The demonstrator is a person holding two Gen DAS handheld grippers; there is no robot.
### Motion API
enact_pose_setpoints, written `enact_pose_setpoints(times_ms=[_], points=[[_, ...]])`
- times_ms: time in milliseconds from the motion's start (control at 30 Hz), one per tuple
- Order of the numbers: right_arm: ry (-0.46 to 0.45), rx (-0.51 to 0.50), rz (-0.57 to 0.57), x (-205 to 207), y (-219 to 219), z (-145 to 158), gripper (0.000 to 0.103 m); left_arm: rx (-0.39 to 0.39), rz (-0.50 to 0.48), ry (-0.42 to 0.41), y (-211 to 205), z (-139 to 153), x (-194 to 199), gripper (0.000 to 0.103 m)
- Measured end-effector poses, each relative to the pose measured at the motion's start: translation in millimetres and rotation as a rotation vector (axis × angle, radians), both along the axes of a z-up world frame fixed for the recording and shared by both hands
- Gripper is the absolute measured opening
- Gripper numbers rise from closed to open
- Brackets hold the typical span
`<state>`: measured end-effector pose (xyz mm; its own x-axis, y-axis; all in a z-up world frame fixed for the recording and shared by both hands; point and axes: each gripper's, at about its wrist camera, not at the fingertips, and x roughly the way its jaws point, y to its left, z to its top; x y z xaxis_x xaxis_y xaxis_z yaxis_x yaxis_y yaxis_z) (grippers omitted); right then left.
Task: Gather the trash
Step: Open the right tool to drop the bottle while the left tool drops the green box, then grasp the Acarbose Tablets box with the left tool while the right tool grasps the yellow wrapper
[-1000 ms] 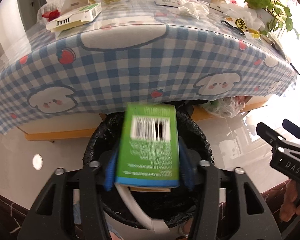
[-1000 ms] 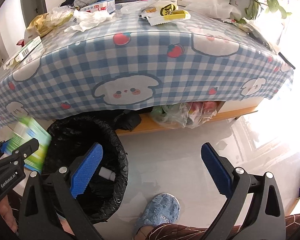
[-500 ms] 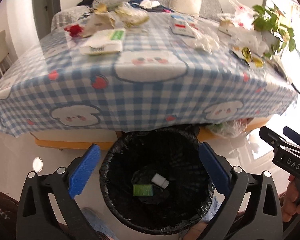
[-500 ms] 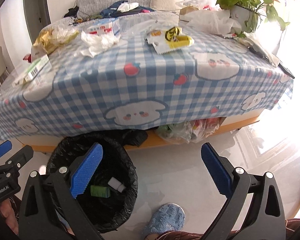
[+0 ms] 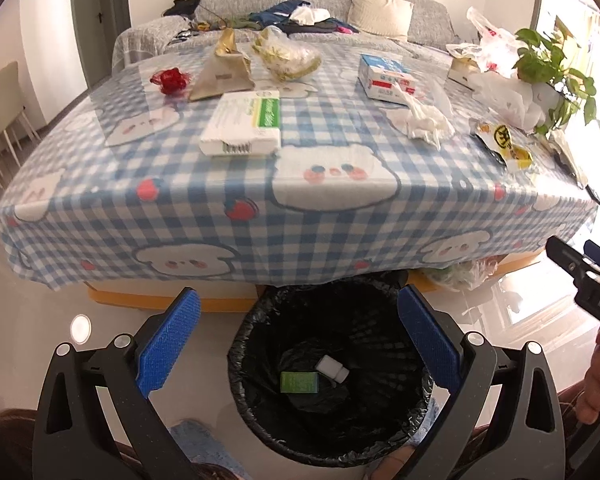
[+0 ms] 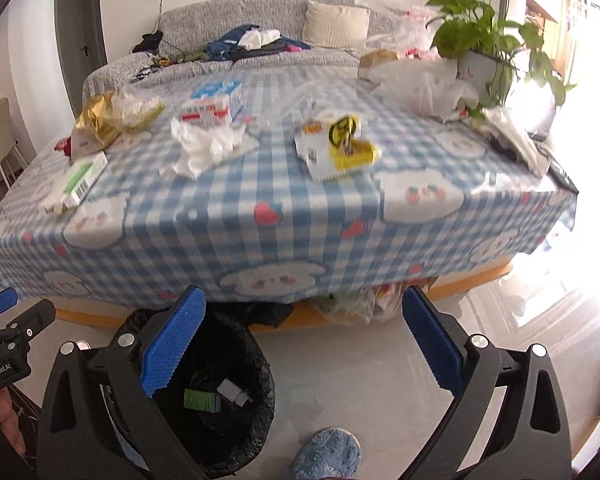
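Both jaws wide, empty. Next: left gripper [image 5: 298, 338] to white-green box [image 5: 242, 125], squared across short sides; right gripper [image 6: 302, 340] idle.

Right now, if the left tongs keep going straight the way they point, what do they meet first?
Most likely the bin: the open left tongs frame its mouth, with a green box and a small white bottle at the bottom. Depth is hard to judge.

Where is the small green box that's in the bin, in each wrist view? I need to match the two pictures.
Left wrist view: the green box lies low and centre, at the bottom of the black-lined bin, left of a small white bottle.
Right wrist view: the green box lies lower left, in the same bin.
Shared landmark: the white bottle beside it.
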<state>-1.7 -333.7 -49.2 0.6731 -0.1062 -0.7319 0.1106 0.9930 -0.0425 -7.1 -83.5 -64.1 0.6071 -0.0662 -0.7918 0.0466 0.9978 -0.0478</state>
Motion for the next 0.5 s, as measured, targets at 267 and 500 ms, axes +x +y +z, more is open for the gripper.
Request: enact_pose_setpoints(times_ms=[267, 500], points=[[-0.033, -0.027, 0.011, 28.2, -5.2, 29.2, 0.095, -0.008, 0.046, 0.015, 19.2, 21.7, 29.8, 0.096], [-0.022, 0.005, -0.016, 62.8, -28.6, 34.8, 0.095, -0.019, 0.058, 0.016, 31.6, 28.2, 62.4, 0.096]])
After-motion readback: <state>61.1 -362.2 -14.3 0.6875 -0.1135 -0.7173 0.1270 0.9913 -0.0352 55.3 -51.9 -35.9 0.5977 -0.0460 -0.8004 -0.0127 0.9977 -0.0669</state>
